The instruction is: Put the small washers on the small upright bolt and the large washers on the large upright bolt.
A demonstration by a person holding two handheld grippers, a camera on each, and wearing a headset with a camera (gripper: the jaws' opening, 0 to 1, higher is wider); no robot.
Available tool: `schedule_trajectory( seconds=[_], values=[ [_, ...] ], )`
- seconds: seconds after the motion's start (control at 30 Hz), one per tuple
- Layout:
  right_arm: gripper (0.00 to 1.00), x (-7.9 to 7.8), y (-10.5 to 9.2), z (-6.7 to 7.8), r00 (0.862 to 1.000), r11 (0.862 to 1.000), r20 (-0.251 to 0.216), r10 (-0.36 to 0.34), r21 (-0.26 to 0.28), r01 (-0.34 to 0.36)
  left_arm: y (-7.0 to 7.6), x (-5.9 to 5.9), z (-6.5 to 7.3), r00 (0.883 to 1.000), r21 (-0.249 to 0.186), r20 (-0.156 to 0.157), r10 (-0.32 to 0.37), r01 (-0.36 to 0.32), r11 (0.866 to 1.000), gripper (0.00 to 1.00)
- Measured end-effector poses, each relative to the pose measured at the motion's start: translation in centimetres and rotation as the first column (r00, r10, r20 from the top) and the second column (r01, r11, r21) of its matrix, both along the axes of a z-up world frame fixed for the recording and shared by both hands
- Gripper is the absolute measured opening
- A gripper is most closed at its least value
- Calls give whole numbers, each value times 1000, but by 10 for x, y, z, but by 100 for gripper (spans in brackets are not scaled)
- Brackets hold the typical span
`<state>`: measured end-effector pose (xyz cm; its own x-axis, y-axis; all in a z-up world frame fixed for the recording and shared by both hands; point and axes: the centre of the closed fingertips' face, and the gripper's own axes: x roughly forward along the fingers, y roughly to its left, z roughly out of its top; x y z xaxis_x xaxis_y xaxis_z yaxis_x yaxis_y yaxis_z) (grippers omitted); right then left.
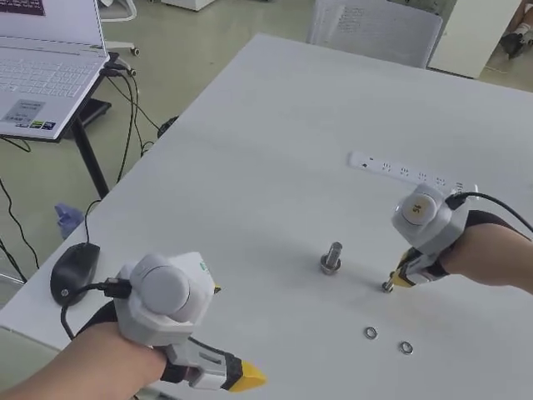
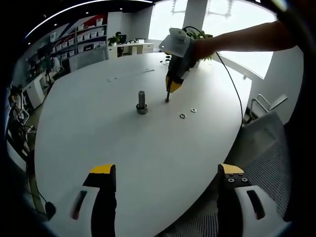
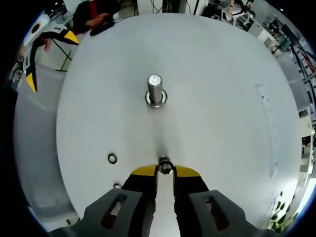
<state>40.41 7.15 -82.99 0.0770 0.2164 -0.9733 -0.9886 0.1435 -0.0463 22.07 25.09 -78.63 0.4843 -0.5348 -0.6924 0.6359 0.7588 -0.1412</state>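
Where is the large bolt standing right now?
In the head view the large bolt stands upright on the table, just left of the small bolt between the fingers of the right gripper.

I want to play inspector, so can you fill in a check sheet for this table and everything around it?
Surface: white table, looks clean.
Job's things: big bolt upright; small bolt upright beside it; two washers lying loose nearby.
Clutter: power strip, mouse.
Grippers: left gripper open, away from the bolts; right gripper shut on the small bolt's top.
Cables: gripper cable on the right gripper; laptop cables hang off the table.
Surroundings: laptop on a stand, chair.
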Motion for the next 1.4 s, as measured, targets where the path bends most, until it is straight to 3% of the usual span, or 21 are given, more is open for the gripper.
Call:
schedule_trajectory(
  seconds=[0.7, 1.4],
  values=[
    [12, -1, -6, -31, 999, 999, 1, 32, -39, -32, 1, -3, -5, 999, 10, -25, -22, 23, 1000, 81],
    [13, 1, -5, -31, 1000, 999, -11, 17, -34, -18, -2, -7, -7, 999, 2, -38, -36, 36, 999, 80]
  ],
)
